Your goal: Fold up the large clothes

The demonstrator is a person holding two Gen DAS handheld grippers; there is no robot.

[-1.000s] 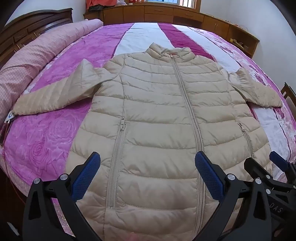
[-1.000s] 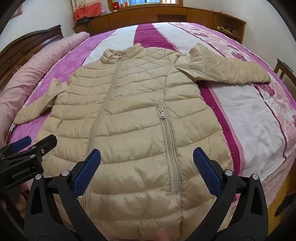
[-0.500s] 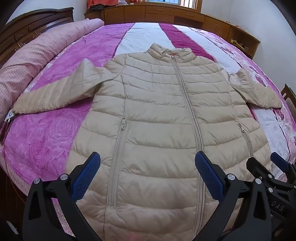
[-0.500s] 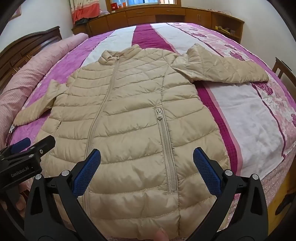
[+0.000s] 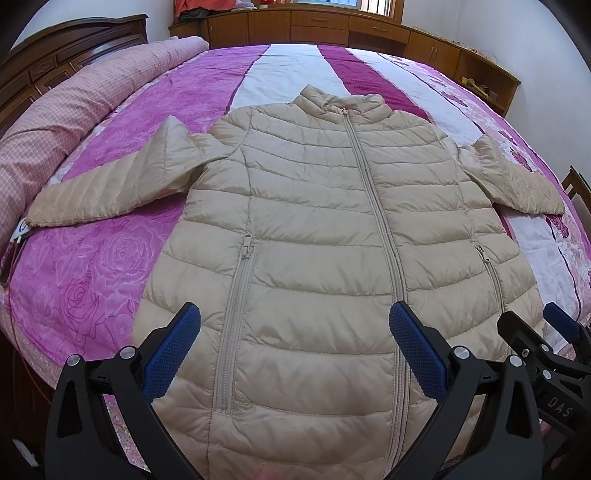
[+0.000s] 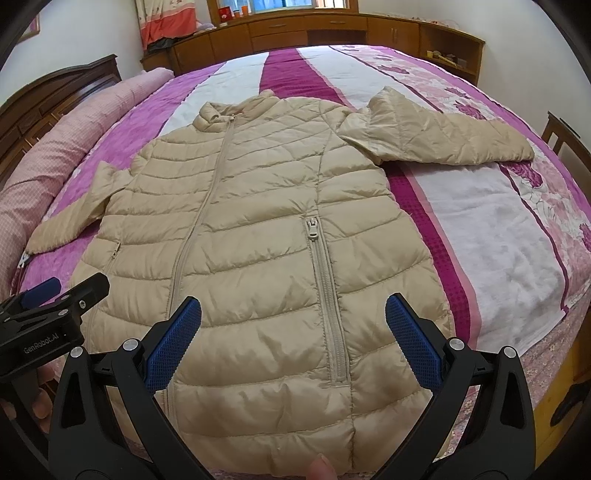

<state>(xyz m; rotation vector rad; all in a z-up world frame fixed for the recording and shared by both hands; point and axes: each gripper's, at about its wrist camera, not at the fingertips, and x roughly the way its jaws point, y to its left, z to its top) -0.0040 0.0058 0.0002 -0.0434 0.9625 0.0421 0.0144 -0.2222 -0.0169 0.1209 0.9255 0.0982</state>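
Note:
A beige quilted puffer jacket (image 5: pixel 325 229) lies flat and zipped on the bed, front up, collar away from me, both sleeves spread out; it also shows in the right wrist view (image 6: pixel 258 229). My left gripper (image 5: pixel 295 343) is open and empty above the jacket's lower left front. My right gripper (image 6: pixel 293 336) is open and empty above the lower right front by the pocket zipper (image 6: pixel 327 295). Each gripper shows at the edge of the other's view.
The bed has a pink, purple and white floral cover (image 5: pixel 92 266). A rolled pink quilt (image 5: pixel 55 122) lies along the left by a dark wooden headboard (image 5: pixel 55 62). Wooden cabinets (image 6: pixel 332 29) stand behind. A wooden chair (image 6: pixel 565 136) stands at the right.
Both grippers have drawn back slightly from the jacket, which now sits a little farther away in both views. Both stay open. The jacket has not moved.

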